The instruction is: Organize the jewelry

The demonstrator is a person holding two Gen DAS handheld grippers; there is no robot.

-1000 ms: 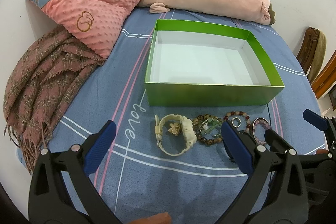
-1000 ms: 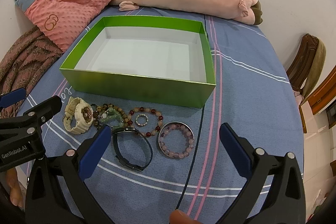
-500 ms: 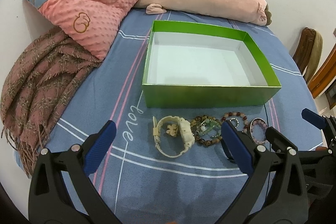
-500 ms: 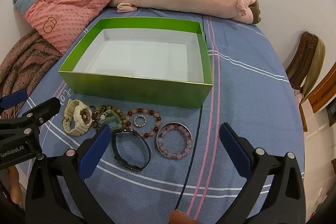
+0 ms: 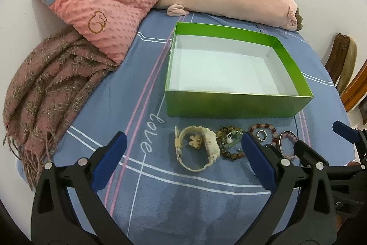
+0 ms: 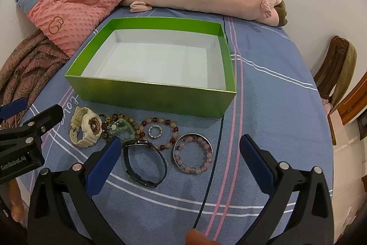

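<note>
An empty green box [image 5: 234, 105] [image 6: 146, 95] with a white inside stands on the blue bedsheet. In front of it lies a row of jewelry: a cream watch [image 5: 197, 147] [image 6: 86, 129], a green and brown bead bracelet [image 5: 229, 141] [image 6: 121, 128], a red bead bracelet [image 6: 160, 133] around a small ring [image 6: 154, 131], a black band [image 6: 144, 163] and a pink bead bracelet inside a metal bangle [image 6: 192, 154]. My left gripper [image 5: 183, 160] is open above the watch. My right gripper [image 6: 180, 162] is open above the black band and the bangle.
A pink plush pillow [image 5: 107, 1] and a long pink plush toy [image 5: 229, 1] lie behind the box. A brown fringed shawl [image 5: 45, 84] lies at the left. A thin dark cable [image 6: 213, 164] runs from the box toward me. A wooden chair [image 6: 335, 66] stands off the right edge.
Both grippers have pulled back and risen slightly, so the box and jewelry look a little farther off. Nothing on the bed has moved.
</note>
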